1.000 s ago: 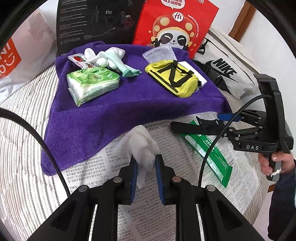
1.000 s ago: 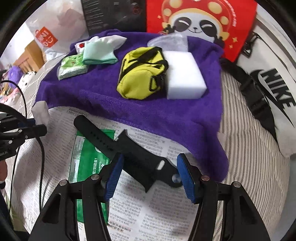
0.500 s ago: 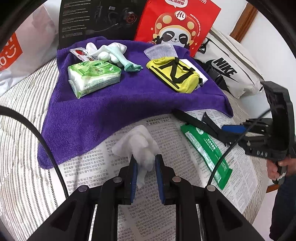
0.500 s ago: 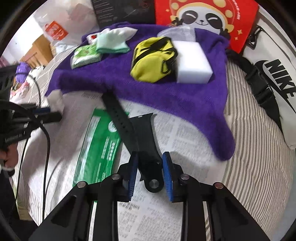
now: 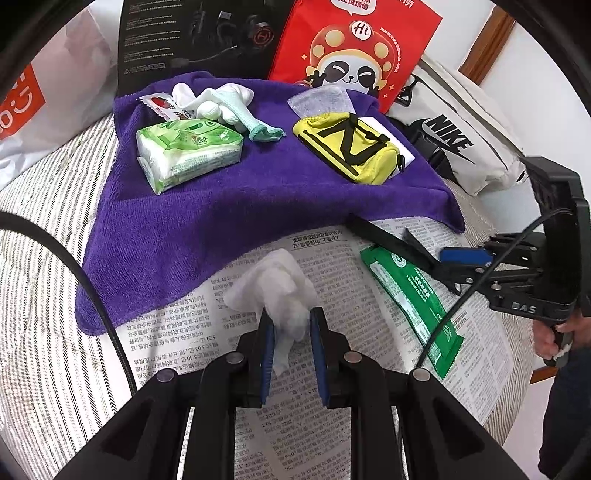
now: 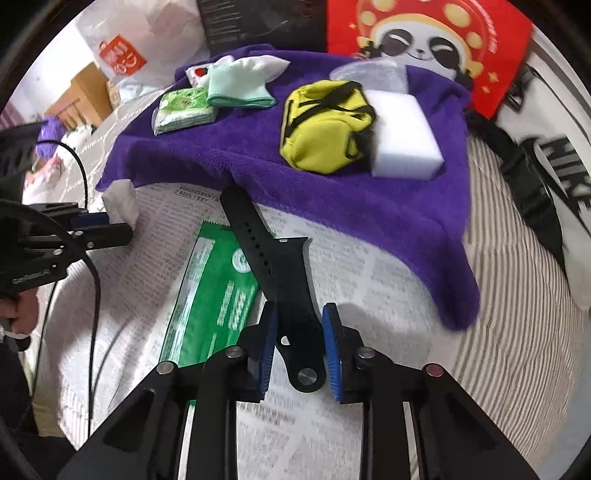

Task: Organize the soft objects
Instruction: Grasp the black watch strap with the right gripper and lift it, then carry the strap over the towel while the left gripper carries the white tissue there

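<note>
My left gripper (image 5: 291, 332) is shut on a crumpled white tissue (image 5: 275, 286) over the newspaper (image 5: 332, 424). My right gripper (image 6: 299, 343) is shut on a black watch strap (image 6: 273, 258), which lies across a green packet (image 6: 218, 295). The strap also shows in the left wrist view (image 5: 391, 240). A purple towel (image 5: 207, 214) holds a green wipes pack (image 5: 184, 155), white and mint socks (image 5: 229, 103), a yellow pouch (image 5: 351, 147) and a white sponge (image 6: 402, 136).
A red panda bag (image 5: 351, 48) and a black box (image 5: 199, 33) stand behind the towel. A white Nike bag (image 5: 461, 136) lies at right, a white shopping bag (image 5: 37, 96) at left. Everything rests on striped bedding (image 5: 40, 277).
My right gripper closed on the black strap and pulled it back toward the camera. My left gripper kept hold of the tissue and drew back slightly.
</note>
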Available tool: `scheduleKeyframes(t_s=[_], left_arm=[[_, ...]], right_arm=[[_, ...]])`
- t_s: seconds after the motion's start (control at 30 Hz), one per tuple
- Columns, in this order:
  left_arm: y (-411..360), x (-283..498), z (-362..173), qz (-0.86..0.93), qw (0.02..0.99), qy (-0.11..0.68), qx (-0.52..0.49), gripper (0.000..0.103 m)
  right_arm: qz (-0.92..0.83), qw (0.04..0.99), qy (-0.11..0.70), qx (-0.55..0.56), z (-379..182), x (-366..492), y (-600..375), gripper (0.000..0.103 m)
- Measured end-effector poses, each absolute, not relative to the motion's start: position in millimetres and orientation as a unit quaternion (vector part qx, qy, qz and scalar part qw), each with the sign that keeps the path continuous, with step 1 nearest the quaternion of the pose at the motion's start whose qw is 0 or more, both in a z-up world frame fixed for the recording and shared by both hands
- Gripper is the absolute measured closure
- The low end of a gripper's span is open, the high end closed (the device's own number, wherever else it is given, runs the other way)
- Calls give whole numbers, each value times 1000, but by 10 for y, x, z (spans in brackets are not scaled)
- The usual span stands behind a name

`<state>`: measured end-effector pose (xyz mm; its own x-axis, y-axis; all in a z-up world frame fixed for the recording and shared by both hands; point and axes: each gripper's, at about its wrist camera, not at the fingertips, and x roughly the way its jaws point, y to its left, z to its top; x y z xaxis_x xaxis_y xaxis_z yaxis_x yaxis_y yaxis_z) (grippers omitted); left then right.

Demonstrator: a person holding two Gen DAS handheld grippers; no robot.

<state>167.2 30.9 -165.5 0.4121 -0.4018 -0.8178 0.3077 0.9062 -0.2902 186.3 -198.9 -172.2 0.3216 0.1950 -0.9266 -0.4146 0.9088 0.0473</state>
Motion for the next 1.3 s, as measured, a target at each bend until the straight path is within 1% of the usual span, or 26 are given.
scheduleKeyframes(t_s=[0.2, 0.33, 0.4, 0.47, 0.5, 0.53, 0.6, 0.63, 0.83, 1.0, 1.3], left_arm=[[290, 1661, -1653, -214, 838, 500, -43, 84], [260, 1659, -1658, -215, 837, 502, -38, 85], [254, 1658, -1656, -216, 836, 503, -38, 85], [248, 1658, -1657, -216, 836, 504, -37, 85], [245, 1659, -1659, -216, 835, 504, -37, 85], [241, 1661, -1660, -216, 835, 505, -35, 85], [235, 1662, -1660, -216, 835, 505, -34, 85], [234, 1663, -1659, -217, 835, 505, -35, 85], [230, 1668, -1667, -218, 834, 505, -34, 85], [240, 1681, -1669, -222, 835, 502, -42, 86], [369, 1640, -1455, -213, 846, 486, -44, 86]], right_arm=[[143, 811, 562, -76, -1705, 1614, -2269, 78], [137, 811, 563, -75, -1767, 1533, -2309, 76], [137, 811, 563, -82, -1774, 1527, -2283, 74], [141, 813, 558, -87, -1779, 1543, -2245, 66], [142, 814, 556, -89, -1785, 1561, -2216, 66], [142, 815, 553, -94, -1788, 1562, -2192, 66], [147, 816, 549, -106, -1784, 1582, -2155, 74], [149, 815, 551, -102, -1775, 1591, -2165, 82], [154, 810, 558, -96, -1762, 1538, -2166, 82], [150, 813, 559, -67, -1738, 1560, -2224, 83], [151, 822, 546, -59, -1514, 1500, -2285, 83]])
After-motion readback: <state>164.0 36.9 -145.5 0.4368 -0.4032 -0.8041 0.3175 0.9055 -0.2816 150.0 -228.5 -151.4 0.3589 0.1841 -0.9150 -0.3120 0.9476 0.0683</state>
